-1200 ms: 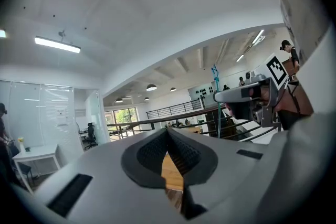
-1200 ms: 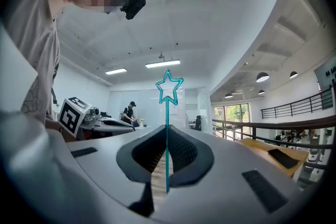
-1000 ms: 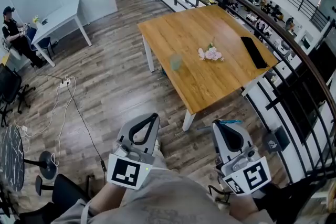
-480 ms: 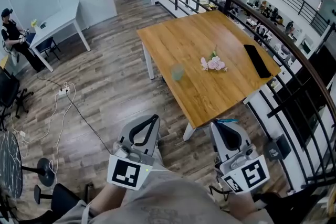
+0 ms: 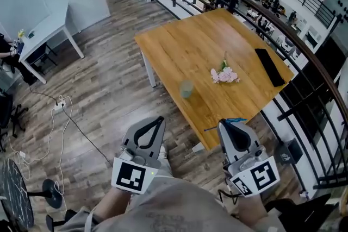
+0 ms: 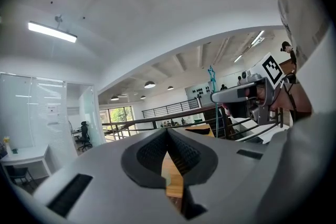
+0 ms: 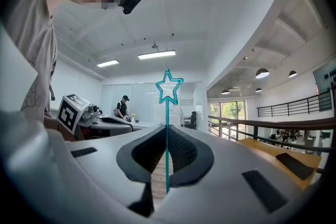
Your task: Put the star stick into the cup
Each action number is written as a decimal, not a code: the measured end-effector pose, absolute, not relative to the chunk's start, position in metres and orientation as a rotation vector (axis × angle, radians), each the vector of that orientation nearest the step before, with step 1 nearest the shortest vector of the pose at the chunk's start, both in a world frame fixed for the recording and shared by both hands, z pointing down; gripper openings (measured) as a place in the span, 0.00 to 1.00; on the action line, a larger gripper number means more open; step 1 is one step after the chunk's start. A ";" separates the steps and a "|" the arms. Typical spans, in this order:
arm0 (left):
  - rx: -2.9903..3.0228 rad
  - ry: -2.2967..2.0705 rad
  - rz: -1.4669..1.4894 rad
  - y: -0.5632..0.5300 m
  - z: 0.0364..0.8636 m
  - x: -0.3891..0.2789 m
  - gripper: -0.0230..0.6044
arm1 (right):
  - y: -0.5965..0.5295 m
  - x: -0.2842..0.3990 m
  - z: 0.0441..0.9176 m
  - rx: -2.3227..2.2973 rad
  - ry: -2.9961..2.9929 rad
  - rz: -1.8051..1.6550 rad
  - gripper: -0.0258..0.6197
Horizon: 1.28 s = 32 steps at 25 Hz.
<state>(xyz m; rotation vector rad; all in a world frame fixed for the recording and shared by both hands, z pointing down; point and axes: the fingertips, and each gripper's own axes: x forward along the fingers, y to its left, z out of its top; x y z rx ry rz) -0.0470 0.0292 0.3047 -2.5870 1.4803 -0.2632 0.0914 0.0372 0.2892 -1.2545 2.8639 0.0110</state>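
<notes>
A thin teal star stick (image 7: 168, 87) stands upright between the pads of my right gripper (image 7: 167, 136), which is shut on it. In the head view the right gripper (image 5: 222, 124) hovers just off the near edge of the wooden table (image 5: 179, 46), the star stick (image 5: 236, 120) crossing its tip. A pale translucent cup (image 5: 186, 89) stands upright near the table's front left edge, ahead of both grippers. My left gripper (image 5: 161, 118) is shut and holds nothing, over the floor left of the table corner. In the left gripper view its jaws (image 6: 168, 131) meet, and the right gripper (image 6: 239, 95) shows to the right.
A pink flower bunch (image 5: 225, 75) and a flat black slab (image 5: 269, 67) lie on the table's right half. A black railing (image 5: 304, 57) runs along the table's far and right sides. A white desk (image 5: 43, 35) stands at the far left, and cables (image 5: 57, 108) trail over the wood floor.
The table and cup have slid nearer and lower in the head view. Both grippers keep about the same place in the picture, the right still shut on the star stick.
</notes>
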 end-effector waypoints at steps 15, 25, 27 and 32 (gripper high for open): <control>-2.672 1.250 -0.336 -0.144 0.310 -0.105 0.06 | -0.125 0.026 0.292 -1.476 2.795 -0.062 0.09; -2.664 1.248 -0.365 -0.187 0.313 -0.098 0.06 | -0.171 0.038 0.300 -1.495 2.791 -0.097 0.09; -2.693 1.287 -0.352 -0.192 0.318 -0.096 0.06 | -0.178 0.041 0.303 -1.470 2.806 -0.104 0.09; -2.722 1.322 -0.343 -0.207 0.314 -0.093 0.06 | -0.193 0.042 0.289 -1.407 2.811 -0.086 0.09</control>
